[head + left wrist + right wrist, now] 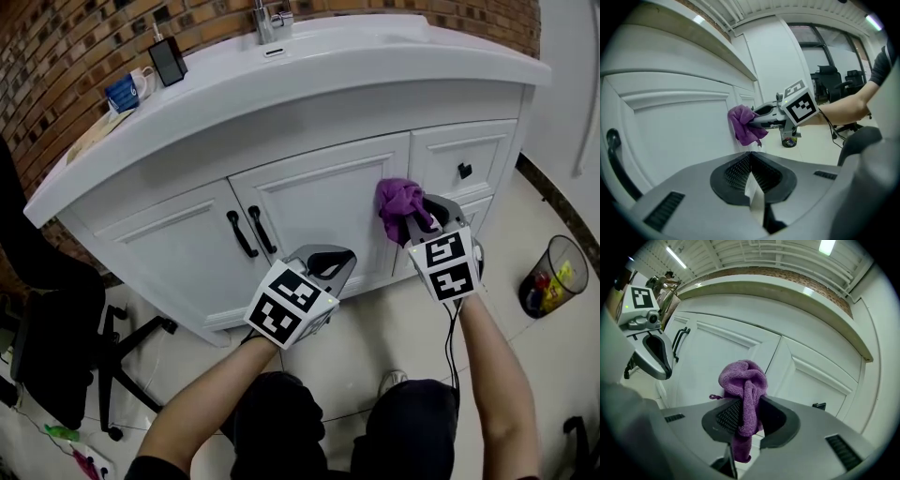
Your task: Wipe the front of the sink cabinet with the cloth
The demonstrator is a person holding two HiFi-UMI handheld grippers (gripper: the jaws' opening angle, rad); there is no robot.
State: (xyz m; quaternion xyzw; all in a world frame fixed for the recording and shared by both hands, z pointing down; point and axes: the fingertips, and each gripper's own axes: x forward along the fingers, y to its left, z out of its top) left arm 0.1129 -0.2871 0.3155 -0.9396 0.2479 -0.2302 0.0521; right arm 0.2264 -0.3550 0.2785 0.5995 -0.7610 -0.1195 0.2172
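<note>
The white sink cabinet [309,202] fills the middle of the head view, with two doors bearing black handles [250,232]. My right gripper [424,217] is shut on a bunched purple cloth [398,204], which presses against the right edge of the right-hand door. The right gripper view shows the cloth [744,390] pinched between the jaws, bulging toward the door panel. My left gripper [328,265] hangs lower, in front of the same door, shut with nothing in it. In the left gripper view the cloth [745,123] and right gripper [761,115] lie ahead against the cabinet face.
A drawer with a black knob [464,170] sits right of the cloth. The countertop [234,89] overhangs, carrying a mug [125,92] and a dark dispenser [168,59]. A wire waste bin [553,277] stands on the floor at right; a black office chair [56,347] at left.
</note>
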